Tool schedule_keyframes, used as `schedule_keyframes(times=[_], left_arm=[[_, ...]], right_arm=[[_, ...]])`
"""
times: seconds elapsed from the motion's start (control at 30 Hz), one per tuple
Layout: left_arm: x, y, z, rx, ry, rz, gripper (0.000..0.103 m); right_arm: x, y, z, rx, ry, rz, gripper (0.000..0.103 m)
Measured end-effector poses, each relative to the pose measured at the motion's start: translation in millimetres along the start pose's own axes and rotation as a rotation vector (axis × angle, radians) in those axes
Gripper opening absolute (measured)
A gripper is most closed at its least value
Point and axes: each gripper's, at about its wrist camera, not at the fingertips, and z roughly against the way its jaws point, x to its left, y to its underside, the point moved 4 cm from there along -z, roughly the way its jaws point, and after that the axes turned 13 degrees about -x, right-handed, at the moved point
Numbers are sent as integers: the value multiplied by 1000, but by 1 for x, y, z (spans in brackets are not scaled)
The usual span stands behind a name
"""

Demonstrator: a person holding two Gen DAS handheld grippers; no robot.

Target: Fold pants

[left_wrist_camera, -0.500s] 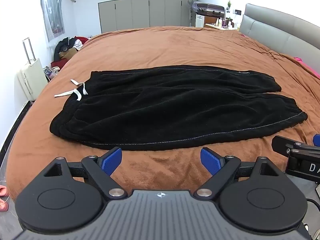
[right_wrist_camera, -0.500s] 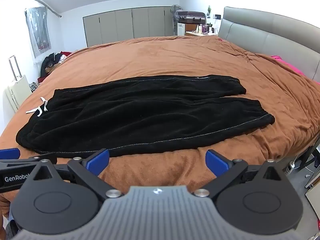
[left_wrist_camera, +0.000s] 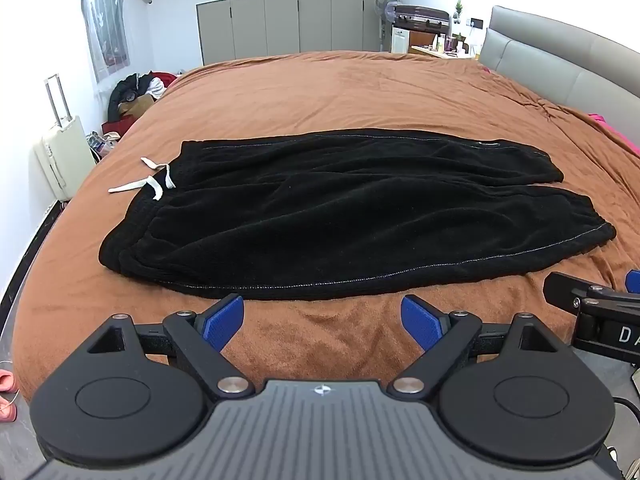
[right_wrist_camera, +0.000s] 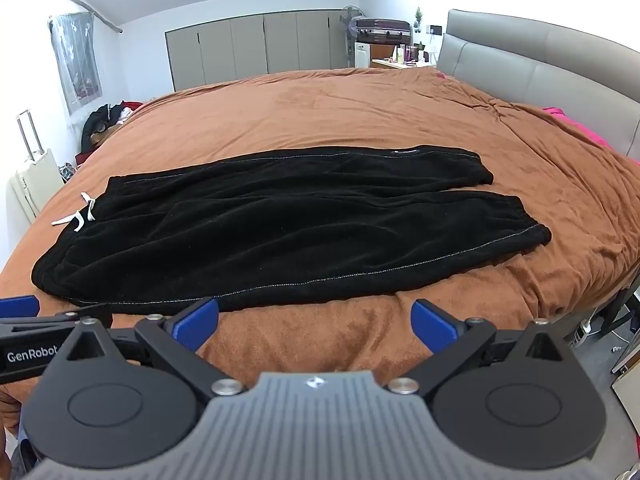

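Black fleece pants (left_wrist_camera: 352, 216) lie flat across the brown bedspread (left_wrist_camera: 360, 92), waistband to the left with a white drawstring (left_wrist_camera: 154, 180), both legs side by side pointing right. They show the same way in the right wrist view (right_wrist_camera: 288, 228). My left gripper (left_wrist_camera: 322, 322) is open and empty, hovering just short of the pants' near edge. My right gripper (right_wrist_camera: 316, 322) is open and empty, also just short of the near edge, further toward the leg ends. Each gripper shows at the edge of the other's view.
A grey padded headboard (left_wrist_camera: 560, 64) runs along the right. A white suitcase (left_wrist_camera: 60, 152) and a pile of clothes (left_wrist_camera: 136, 92) stand on the floor at the left. Closet doors (left_wrist_camera: 288, 24) line the back wall. The bed's near edge drops off below the grippers.
Both grippers have shifted slightly; the pants look a touch closer and lower in the views. Nothing was grasped and the pants have not moved.
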Motion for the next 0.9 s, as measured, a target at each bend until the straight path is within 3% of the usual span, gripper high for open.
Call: schedule_keyframes(times=[0.9], left_arm=[[1, 7, -2, 6, -1, -2, 103]], right_arm=[[-4, -1, -4, 17, -2, -3, 98]])
